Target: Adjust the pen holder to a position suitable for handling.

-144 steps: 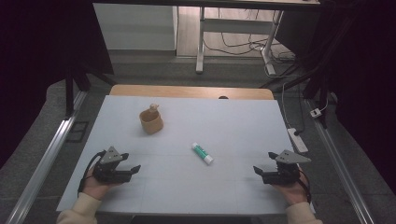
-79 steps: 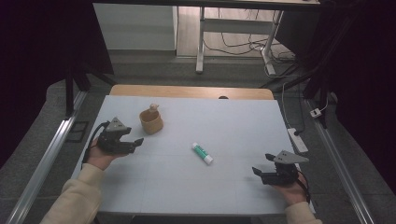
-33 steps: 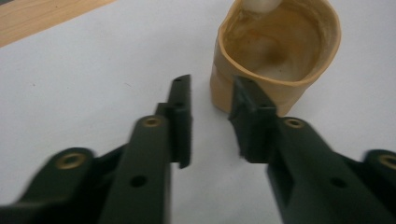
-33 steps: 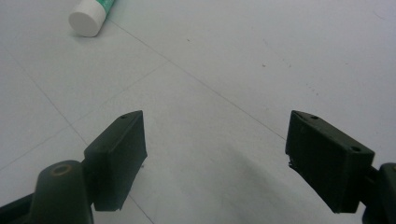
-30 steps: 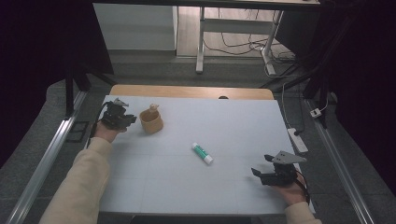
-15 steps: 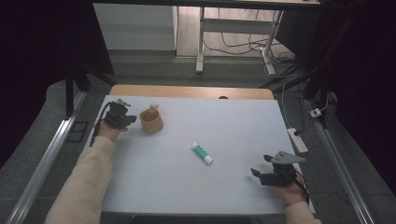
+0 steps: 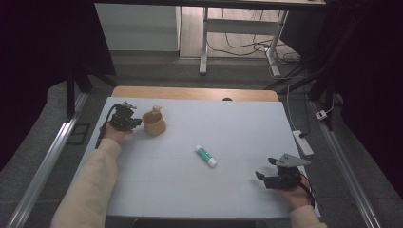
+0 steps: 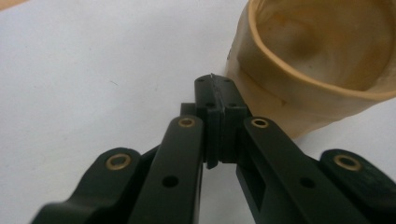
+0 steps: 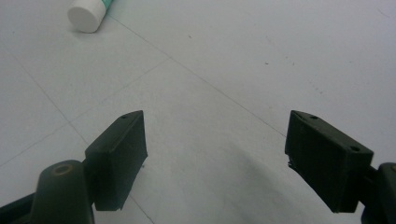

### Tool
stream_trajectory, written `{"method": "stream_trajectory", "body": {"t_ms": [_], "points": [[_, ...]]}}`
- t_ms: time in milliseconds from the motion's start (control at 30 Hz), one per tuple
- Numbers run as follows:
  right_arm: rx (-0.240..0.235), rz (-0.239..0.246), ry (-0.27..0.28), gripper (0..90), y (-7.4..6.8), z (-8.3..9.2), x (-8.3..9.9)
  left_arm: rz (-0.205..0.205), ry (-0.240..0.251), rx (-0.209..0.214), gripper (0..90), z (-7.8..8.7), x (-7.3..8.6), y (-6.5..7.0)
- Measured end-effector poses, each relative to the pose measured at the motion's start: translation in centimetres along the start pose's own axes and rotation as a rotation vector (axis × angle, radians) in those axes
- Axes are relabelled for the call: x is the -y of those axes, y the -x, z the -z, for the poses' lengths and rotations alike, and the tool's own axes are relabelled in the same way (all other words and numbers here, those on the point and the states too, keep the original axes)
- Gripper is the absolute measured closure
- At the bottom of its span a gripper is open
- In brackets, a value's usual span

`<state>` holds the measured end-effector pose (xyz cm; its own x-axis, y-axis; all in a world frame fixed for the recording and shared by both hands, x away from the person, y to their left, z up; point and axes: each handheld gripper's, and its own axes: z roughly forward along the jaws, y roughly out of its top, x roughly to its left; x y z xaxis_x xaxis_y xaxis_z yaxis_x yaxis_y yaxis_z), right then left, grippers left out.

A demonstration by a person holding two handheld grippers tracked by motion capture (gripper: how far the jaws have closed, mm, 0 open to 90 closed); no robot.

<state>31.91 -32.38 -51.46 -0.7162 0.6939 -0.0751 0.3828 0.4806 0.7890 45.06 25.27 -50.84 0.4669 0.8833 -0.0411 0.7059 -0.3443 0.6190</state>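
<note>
A tan cup-shaped holder stands at the table's far left, with a small pale piece sticking up at its back rim. My left gripper sits just left of it, shut with nothing between its jaws; in the left gripper view its fingertips almost touch the tan holder. A green-and-white glue stick lies flat near the table's middle. My right gripper rests open near the front right corner, and the glue stick's white cap lies well ahead of its spread jaws.
The pale blue table top has a wooden strip along its far edge. A white power strip lies just off the right side. Metal rails run along both sides on the floor.
My left gripper has travelled from the front left of the table up to the tan holder's left side. The right gripper has stayed near the front right corner.
</note>
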Motion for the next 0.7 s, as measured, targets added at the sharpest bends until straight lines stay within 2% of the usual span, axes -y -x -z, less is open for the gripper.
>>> {"method": "stream_trajectory", "body": {"t_ms": [100,700], "points": [[0.006,-0.001,-0.004,20.4,-0.01,0.00,0.01,0.002,0.001,0.011,89.0,-0.18,-0.04,0.13],[0.006,-0.002,-0.003,20.7,-0.05,-0.04,0.01,0.029,-0.003,0.011,89.1,-0.56,-0.39,0.55]]}}
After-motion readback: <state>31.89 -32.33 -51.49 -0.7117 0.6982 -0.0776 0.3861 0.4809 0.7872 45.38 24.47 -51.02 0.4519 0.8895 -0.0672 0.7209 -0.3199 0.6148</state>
